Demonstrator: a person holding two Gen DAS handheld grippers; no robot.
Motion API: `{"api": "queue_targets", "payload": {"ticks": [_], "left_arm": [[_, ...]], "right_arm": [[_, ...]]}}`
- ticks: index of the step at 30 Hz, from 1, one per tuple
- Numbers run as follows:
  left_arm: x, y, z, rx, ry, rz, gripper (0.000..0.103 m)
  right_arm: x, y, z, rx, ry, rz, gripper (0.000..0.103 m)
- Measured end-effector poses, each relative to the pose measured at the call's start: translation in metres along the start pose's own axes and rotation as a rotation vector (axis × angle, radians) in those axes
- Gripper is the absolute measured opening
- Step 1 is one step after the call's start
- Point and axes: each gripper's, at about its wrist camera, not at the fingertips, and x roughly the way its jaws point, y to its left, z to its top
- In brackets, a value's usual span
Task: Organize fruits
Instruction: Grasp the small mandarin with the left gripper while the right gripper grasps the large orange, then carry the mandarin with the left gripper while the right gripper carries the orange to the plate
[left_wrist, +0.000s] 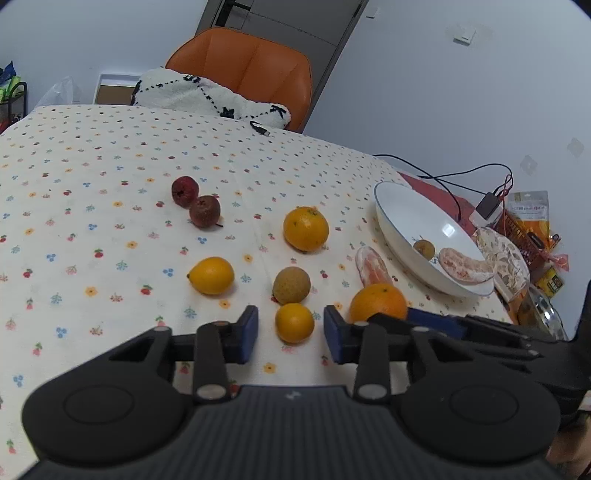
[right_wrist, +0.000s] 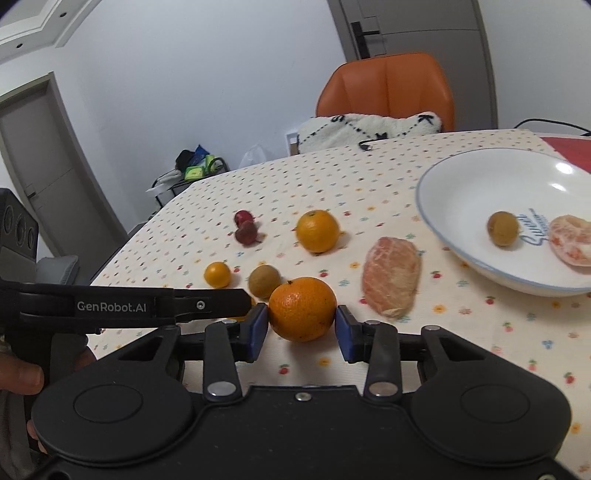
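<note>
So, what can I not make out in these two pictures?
- Left wrist view: a finger of the right gripper covers the bottom of the orange. The print on the packet is too small to read.
- Right wrist view: a finger of the left gripper hides the small fruit between its jaws. The picture edge cuts the bowl and the segment. Whether the right gripper's pads press the orange is unclear.

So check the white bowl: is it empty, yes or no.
No: the white bowl holds a small brown fruit and a peeled citrus piece.
</note>
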Motion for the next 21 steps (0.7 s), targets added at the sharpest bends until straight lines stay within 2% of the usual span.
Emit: {"api": "queue_targets", "payload": {"ticks": [3,21], "left_arm": [[0.003,-0.002,-0.002,-0.005,-0.003,0.006,0.022],[-0.017,-0.037,0.017,0.058,-0.113,0.01,0.021]], "right_arm": [[-0.006,-0.005,0.0,0.012,-0.016,-0.013,0.037],[-0.036,-0.027,0.006,0.07,-0.127,-0.059,0.037]]}}
